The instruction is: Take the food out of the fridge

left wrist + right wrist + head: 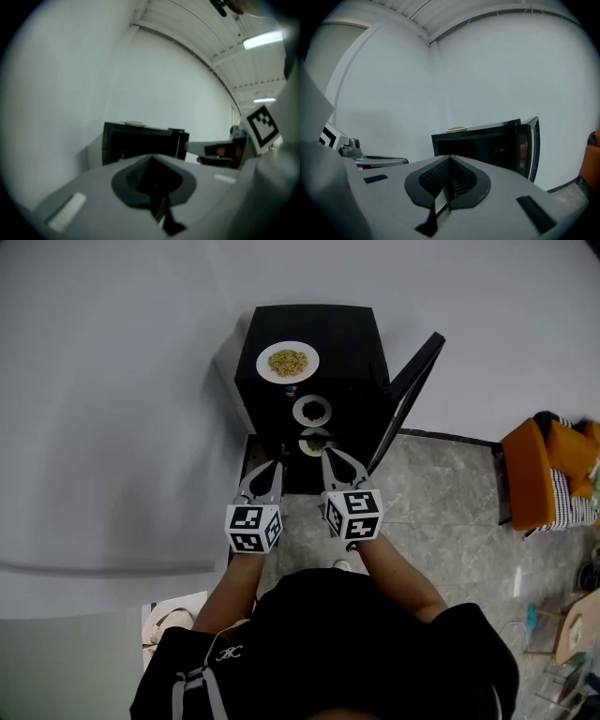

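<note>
In both gripper views the inside of the fridge [352,352] was too dark to show what it held. From the head view the lower dish [315,442] was partly cut off by the tip of the right gripper [329,457], and its greenish food was hard to make out.

A plate [288,362] of yellowish, grainy food sat on top of the fridge. Inside, an upper dish [312,411] held something dark, with the lower dish on the shelf beneath.

The door [409,393] stood swung open to the right, leaving the front of the fridge free. Both grippers hovered just before the opening. The left gripper [273,468] had its fingers pressed together on nothing, and so did the right. Bare stone floor [441,512] lay to the right, and a white wall [112,409] to the left.
</note>
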`<state>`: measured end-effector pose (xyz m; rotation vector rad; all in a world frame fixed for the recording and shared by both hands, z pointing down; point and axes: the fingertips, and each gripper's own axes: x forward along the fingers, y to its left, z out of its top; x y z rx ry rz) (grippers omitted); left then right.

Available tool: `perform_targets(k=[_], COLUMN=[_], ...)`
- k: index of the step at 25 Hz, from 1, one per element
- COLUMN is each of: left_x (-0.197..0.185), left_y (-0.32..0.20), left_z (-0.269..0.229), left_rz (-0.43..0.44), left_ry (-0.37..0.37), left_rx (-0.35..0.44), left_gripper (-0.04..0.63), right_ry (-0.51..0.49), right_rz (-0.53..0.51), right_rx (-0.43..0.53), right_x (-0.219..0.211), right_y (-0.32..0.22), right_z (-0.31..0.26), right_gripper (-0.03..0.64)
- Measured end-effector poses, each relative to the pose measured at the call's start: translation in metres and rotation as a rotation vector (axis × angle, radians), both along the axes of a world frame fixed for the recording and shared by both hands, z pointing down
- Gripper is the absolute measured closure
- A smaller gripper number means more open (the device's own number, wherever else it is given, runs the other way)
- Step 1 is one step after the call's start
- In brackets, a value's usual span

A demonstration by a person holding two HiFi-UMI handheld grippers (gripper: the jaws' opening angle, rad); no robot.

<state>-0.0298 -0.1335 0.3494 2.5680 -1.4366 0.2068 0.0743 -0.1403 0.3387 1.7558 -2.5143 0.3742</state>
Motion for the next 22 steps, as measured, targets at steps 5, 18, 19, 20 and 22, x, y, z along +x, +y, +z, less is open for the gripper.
perform_targets(k=[5,18,19,20,22], left_x=[-0.004,0.004,0.006,0.009,0.016], left_y=[0.001,0.002,0.002,0.002,0.002], left_z=[0.005,0.017,0.019,0.021,0.025], left_rz=[0.004,-0.014,-0.015,-0.016,-0.016], left_ry=[0.013,0.097,0.101,0.105,0.114], left_rx=[-0.024,-0.106,-0.114,-0.122,-0.136], left_gripper=[0.6,0.598,0.598,0.598,0.598], right_ry=[0.006,0.011,0.012,0.013,0.017], right_rz=[-0.013,-0.009,-0.009,-0.01,-0.014], right_rx=[-0.014,-0.04,-0.042,-0.045,-0.052], right_x=[-0.007,0.003,0.005,0.007,0.012], right_y=[0.002,0.007,0.008,0.01,0.011], right_z=[0.005,0.014,0.015,0.016,0.019], right_gripper=[0.618,0.618,0.618,0.618,0.618])
